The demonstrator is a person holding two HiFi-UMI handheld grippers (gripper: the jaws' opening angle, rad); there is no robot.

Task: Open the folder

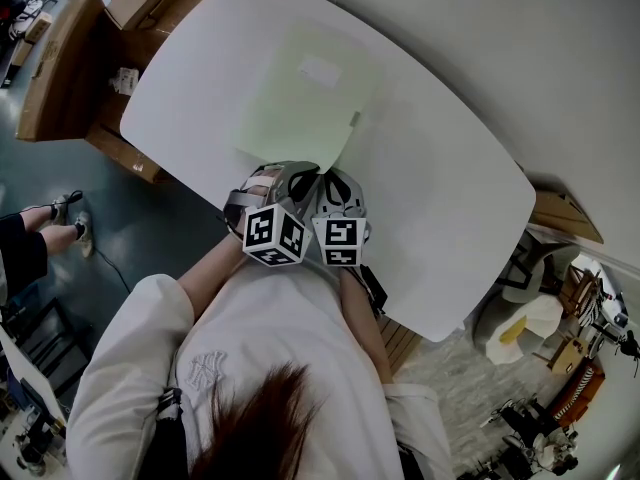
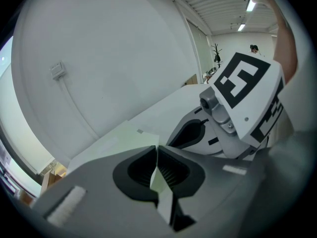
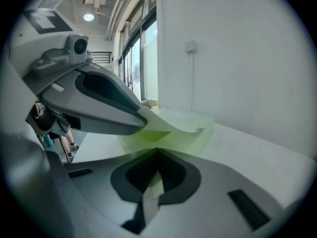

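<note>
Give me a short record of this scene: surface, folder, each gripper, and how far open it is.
surface: white oval table
folder: pale green folder, flat on the table, white label on top
left gripper: shut on the top cover's near edge
right gripper: shut on the folder's near edge beside it
progress: cover edge curled up slightly; folder mostly closed
</note>
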